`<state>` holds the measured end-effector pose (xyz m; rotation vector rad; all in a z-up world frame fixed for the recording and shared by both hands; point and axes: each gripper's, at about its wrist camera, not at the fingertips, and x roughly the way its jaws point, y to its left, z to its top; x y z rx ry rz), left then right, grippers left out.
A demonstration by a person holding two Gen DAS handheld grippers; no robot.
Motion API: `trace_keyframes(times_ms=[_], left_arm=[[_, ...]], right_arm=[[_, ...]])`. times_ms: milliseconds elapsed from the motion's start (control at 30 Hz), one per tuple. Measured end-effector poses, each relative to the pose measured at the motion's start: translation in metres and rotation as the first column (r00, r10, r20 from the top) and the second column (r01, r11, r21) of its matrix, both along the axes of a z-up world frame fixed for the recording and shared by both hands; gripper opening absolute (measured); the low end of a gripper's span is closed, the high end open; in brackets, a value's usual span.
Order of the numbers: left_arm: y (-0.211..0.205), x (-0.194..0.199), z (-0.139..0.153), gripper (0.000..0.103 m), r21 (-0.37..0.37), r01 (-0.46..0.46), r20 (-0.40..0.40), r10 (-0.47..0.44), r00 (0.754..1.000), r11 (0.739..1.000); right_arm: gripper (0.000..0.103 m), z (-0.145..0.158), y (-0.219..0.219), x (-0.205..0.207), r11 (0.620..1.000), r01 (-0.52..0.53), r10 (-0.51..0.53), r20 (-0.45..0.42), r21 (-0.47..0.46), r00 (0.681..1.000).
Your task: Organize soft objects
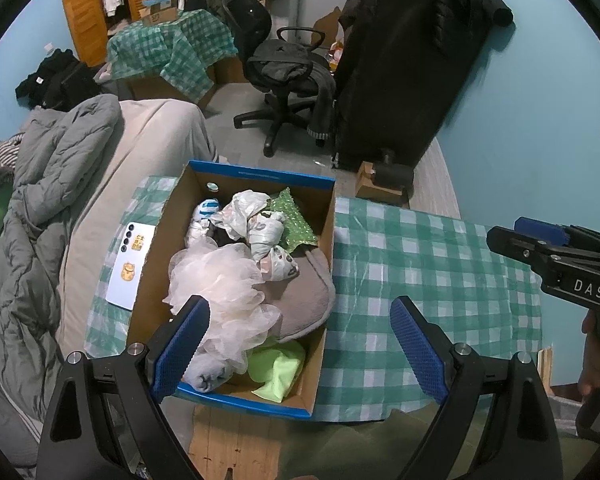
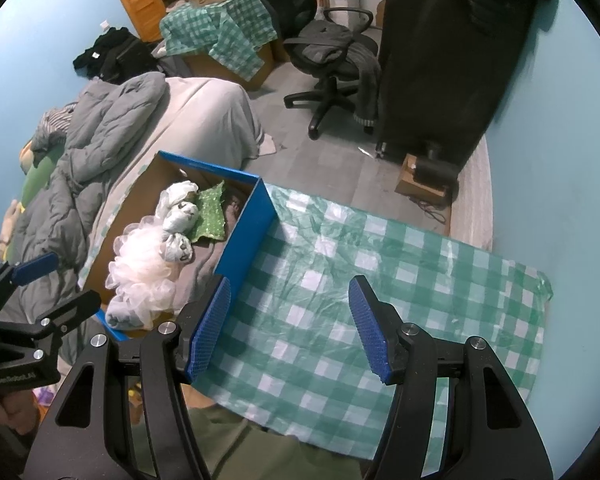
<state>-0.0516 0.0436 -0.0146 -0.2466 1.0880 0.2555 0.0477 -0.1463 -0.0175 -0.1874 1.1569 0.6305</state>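
A blue-rimmed cardboard box (image 1: 260,178) stands on the green checked tablecloth (image 1: 420,264). It holds a pale pink mesh pouf (image 1: 220,292), knotted white plastic bags (image 1: 260,232), a green bubble-wrap sheet (image 1: 296,216), a grey cloth (image 1: 304,296), a lime cloth (image 1: 276,368) and rolled socks (image 1: 206,376). My left gripper (image 1: 300,344) is open and empty above the box's near edge. My right gripper (image 2: 290,324) is open and empty over the bare tablecloth (image 2: 380,280), right of the box (image 2: 248,236). The pouf (image 2: 140,272) also shows in the right wrist view.
A white phone (image 1: 130,262) lies on the cloth left of the box. A bed with a grey duvet (image 1: 40,208) is at left. An office chair (image 1: 288,76) and a black hanging cover (image 1: 412,60) stand beyond the table. The wall is close on the right.
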Motion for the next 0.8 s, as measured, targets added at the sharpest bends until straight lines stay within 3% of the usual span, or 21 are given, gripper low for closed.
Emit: trace_keyframes(times_ms=[800], left_arm=[[-0.0008, 0.0049, -0.0036, 0.093, 0.001, -0.007, -0.004, 0.007, 1.0, 1.0]], right_arm=[[0.061, 0.0006, 0.0007, -0.0002, 1.0, 0.002, -0.002, 0.002, -0.003, 1.0]])
